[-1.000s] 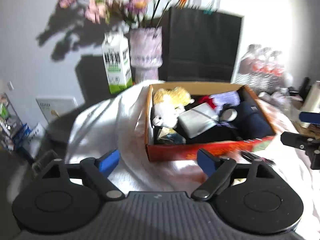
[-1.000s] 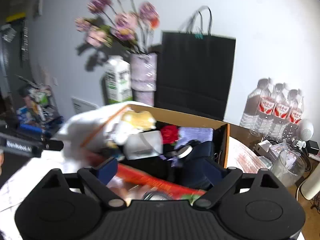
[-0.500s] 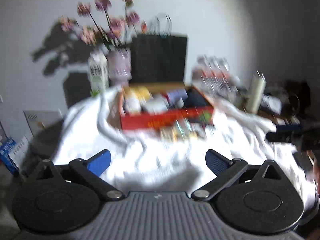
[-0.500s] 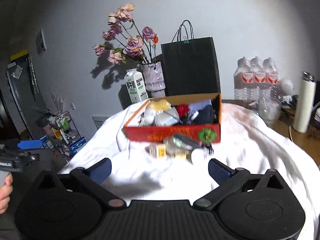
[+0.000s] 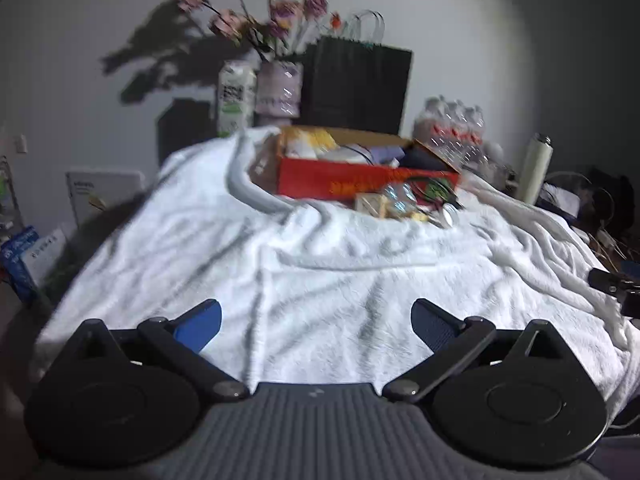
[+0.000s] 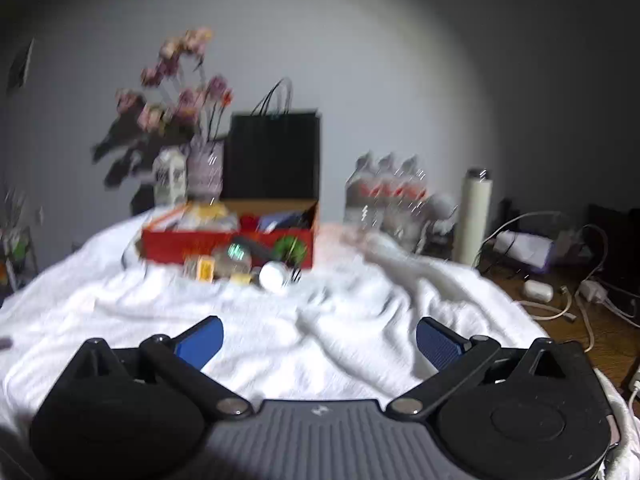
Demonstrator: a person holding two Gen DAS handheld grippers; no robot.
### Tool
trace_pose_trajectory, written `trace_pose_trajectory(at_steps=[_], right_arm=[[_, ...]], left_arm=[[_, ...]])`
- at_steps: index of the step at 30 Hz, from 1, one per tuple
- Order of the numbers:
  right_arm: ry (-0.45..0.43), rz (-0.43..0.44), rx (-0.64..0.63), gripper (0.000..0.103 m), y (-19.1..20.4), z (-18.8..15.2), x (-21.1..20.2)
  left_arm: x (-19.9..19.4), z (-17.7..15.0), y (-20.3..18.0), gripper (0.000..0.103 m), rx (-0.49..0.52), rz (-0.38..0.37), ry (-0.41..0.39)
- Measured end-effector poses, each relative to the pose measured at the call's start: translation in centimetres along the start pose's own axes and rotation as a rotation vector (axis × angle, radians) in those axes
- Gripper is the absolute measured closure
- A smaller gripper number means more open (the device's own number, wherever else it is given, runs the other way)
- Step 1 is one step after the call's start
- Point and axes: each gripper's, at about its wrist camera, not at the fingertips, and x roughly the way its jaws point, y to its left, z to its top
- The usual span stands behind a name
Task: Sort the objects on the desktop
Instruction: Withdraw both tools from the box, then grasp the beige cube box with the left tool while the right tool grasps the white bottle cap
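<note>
A red cardboard box (image 5: 360, 182) full of mixed items stands far back on a white blanket (image 5: 304, 272); it also shows in the right wrist view (image 6: 172, 242). Several small loose objects (image 5: 404, 204) lie in front of it, among them a small yellow box (image 6: 204, 268) and a white round thing (image 6: 274, 274). My left gripper (image 5: 316, 320) is open and empty, low over the near blanket. My right gripper (image 6: 318, 338) is open and empty, also far from the box. Part of the right gripper shows at the left view's right edge (image 5: 612, 284).
Behind the box stand a black paper bag (image 5: 356, 84), a vase of pink flowers (image 5: 280, 88) and a milk carton (image 5: 236, 98). Water bottles (image 6: 384, 196) and a white flask (image 6: 474, 216) stand to the right. Cables and chargers (image 6: 560, 292) lie on the wooden desk right.
Both grippers have pulled back and away from the box, which was close a second ago and now sits far off. Both stay open and empty.
</note>
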Motion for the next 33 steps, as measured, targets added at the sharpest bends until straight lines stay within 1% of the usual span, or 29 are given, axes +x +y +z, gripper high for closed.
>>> trace_pose_trajectory(at_steps=[1, 3, 5, 7, 8, 9, 11, 13, 14, 16, 17, 18, 19, 20, 21, 23, 24, 25, 26, 27, 28, 29, 30, 31, 33], right_arm=[[0.008, 0.012, -0.013, 0.0, 0.3, 0.0, 0.4], [-0.011, 0.027, -0.024, 0.0, 1.0, -0.1, 0.9], [-0.02, 0.059, -0.029, 0.0, 1.8, -0.3, 1.7], [-0.003, 0.104, -0.035, 0.001, 2.3, -0.3, 3.4], [0.008, 0.122, -0.04, 0.002, 2.8, -0.5, 4.0], [0.02, 0.139, -0.042, 0.002, 2.9, -0.4, 5.0], [0.042, 0.16, -0.024, 0.006, 2.9, 0.2, 7.5], [0.066, 0.182, 0.007, 0.007, 2.7, 1.0, 10.3], [0.069, 0.199, 0.017, 0.01, 2.5, 1.5, 11.8], [0.08, 0.196, 0.034, 0.011, 2.4, 2.5, 14.8], [0.09, 0.189, 0.042, 0.012, 2.2, 3.0, 16.4], [0.098, 0.177, 0.058, 0.012, 2.1, 3.4, 17.9], [0.121, 0.176, 0.083, 0.014, 1.9, 3.8, 19.5], [0.149, 0.188, 0.114, 0.019, 1.6, 4.1, 21.0], [0.166, 0.196, 0.136, 0.021, 1.4, 4.2, 22.3], [0.181, 0.188, 0.145, 0.023, 1.7, 4.3, 24.3], [0.195, 0.185, 0.158, 0.026, 1.8, 4.4, 25.2], [0.204, 0.192, 0.179, 0.032, 1.8, 4.4, 25.8], [0.208, 0.214, 0.196, 0.037, 1.9, 4.3, 26.2], [0.21, 0.23, 0.203, 0.039, 2.1, 4.3, 26.6], [0.209, 0.222, 0.198, 0.043, 2.4, 4.2, 26.9], [0.206, 0.207, 0.182, 0.052, 2.8, 4.2, 27.0], [0.201, 0.199, 0.169, 0.059, 2.9, 4.1, 27.2], [0.205, 0.2, 0.168, 0.069, 2.9, 3.9, 27.2], [0.206, 0.219, 0.193, 0.069, 2.4, 3.8, 27.3]], left_arm=[[0.6, -0.1, -0.5, 0.0, 0.003, -0.014, -0.009], [1.8, -0.4, -1.7, 0.0, 0.015, -0.014, -0.045], [3.6, -0.4, -2.6, 0.0, 0.026, -0.003, -0.048], [5.4, -0.1, -3.6, 0.0, 0.051, -0.012, -0.044], [6.4, 0.2, -4.1, 0.0, 0.07, -0.026, -0.054], [7.4, 0.6, -4.7, 0.0, 0.094, -0.041, -0.072], [9.9, 1.8, -5.7, 0.0, 0.141, -0.04, -0.108], [12.8, 3.3, -6.1, 0.0, 0.179, -0.048, -0.124], [14.5, 4.1, -6.2, 0.0, 0.186, -0.052, -0.126], [17.9, 5.2, -6.2, 0.0, 0.193, -0.042, -0.137], [19.7, 5.7, -6.3, 0.0, 0.205, -0.028, -0.131], [21.3, 6.2, -6.4, 0.004, 0.21, 0.007, -0.096], [22.7, 6.8, -6.4, 0.005, 0.194, 0.033, -0.047], [23.7, 7.1, -6.2, 0.005, 0.172, 0.019, -0.026], [24.6, 7.4, -5.9, 0.005, 0.151, -0.006, -0.025], [25.9, 7.8, -5.9, 0.009, 0.13, -0.009, -0.021], [26.6, 8.0, -5.9, 0.015, 0.137, -0.01, -0.013], [27.1, 8.1, -5.9, 0.022, 0.132, -0.011, -0.001], [27.6, 8.2, -5.8, 0.024, 0.125, -0.027, 0.007], [27.9, 8.3, -5.8, 0.028, 0.119, -0.051, 0.012], [28.2, 8.2, -5.8, 0.036, 0.119, -0.071, 0.017], [28.5, 7.9, -5.8, 0.041, 0.12, -0.084, 0.029], [28.7, 7.7, -6.0, 0.051, 0.121, -0.095, 0.041], [28.6, 7.6, -6.2, 0.057, 0.132, -0.095, 0.045], [28.4, 7.4, -6.4, 0.058, 0.144, -0.091, 0.028]])
